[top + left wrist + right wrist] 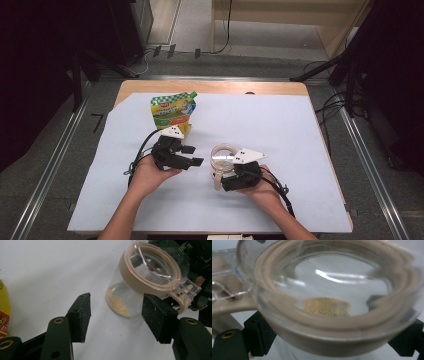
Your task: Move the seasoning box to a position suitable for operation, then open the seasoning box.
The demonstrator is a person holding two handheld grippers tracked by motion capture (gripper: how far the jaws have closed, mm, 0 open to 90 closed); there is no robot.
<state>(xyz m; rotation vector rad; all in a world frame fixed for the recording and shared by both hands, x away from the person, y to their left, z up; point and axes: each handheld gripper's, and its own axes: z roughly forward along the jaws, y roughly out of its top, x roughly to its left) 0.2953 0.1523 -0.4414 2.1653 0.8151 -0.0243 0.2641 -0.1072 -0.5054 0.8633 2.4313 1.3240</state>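
The right gripper (226, 176) had its jaws clamped on a clear jar (223, 159) with a tan sealing ring and a clear lid; in the right gripper view the black pads (259, 340) pressed against the glass on both sides just below the rim. The jar sat near the middle of the white sheet (280, 130) that covered the table, tipped a little toward the person, probably so the latch side faced the other hand. A shallow layer of pale grains (117, 305) lay heaped at the low edge of its bottom, which fitted that tilt. The left gripper (194, 155) hung just beside the jar with its jaws parted and nothing between them, aimed at the jar's side; I judged it was held ready to work the lid (160, 262) or its clasp (187, 288) while the right one steadied the body. A yellow and green spouted pouch (173, 111) stood farther back on the sheet, well apart from the jar, likely the source or the next thing for filling. Whether the lid was latched shut or merely resting I could not tell; the clasp was cut off by the gripper behind it, the pouch's print was too small to read, and the close view through the lid was blurred.
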